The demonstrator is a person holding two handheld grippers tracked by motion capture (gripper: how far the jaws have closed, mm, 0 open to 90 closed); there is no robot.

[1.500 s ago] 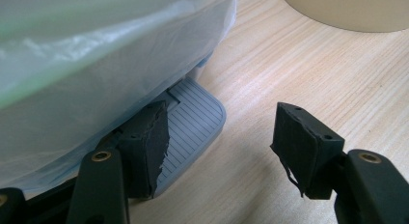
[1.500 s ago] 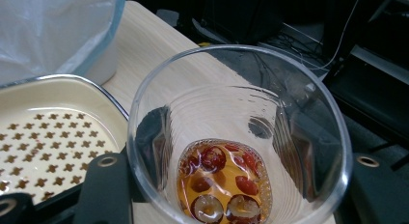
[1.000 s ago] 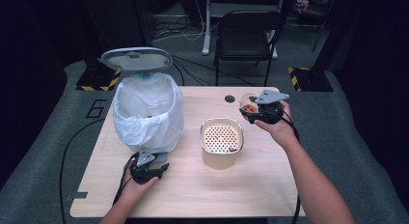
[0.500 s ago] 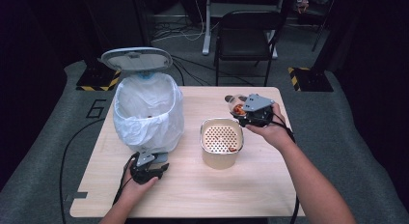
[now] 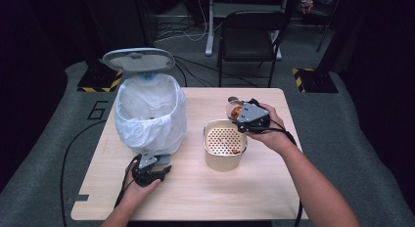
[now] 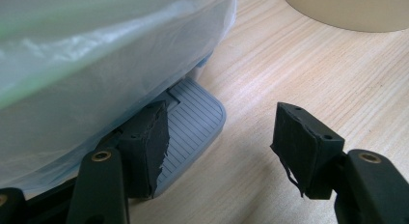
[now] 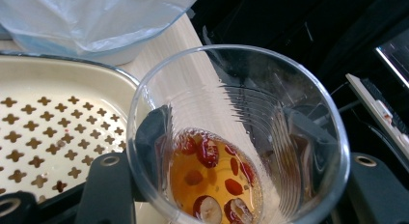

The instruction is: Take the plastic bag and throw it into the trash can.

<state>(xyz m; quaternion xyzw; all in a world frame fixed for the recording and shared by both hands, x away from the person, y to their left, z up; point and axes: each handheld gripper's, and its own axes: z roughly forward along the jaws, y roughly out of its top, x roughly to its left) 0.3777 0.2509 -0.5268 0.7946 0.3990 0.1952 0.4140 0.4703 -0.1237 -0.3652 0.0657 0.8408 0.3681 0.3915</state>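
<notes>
High view first: the one piece of writing I can read is a large "6" (image 5: 99,111) marked on the grey floor mat left of my wooden table (image 5: 195,188). I find no brand or label on anything else.

From up there my right gripper (image 5: 243,117) sits at the far rim of the cream container (image 5: 224,149) with a perforated insert, carrying something small and orange that is too tiny to make out. My right gripper view settles it: the jaws are clenched on a clear plastic cup (image 7: 238,137), tilted, with amber liquid and red date-like pieces (image 7: 212,180) pooled in its bottom. The jaws show only blurred through the cup wall. Left of the cup lies the insert (image 7: 53,132), punched with cross-shaped holes, its left side cut off by the frame.

My left gripper (image 5: 149,170) rests low on the table in front of the bin (image 5: 150,114), whose white bag hides its body; its lid (image 5: 138,59) stands open. My left gripper view adds what the high one cannot: the jaws stand apart, released, one beside the bin's grey ribbed pedal (image 6: 195,120). I cannot tell whether it touches. The bag (image 6: 96,55) covers the pedal's hinge.
</notes>
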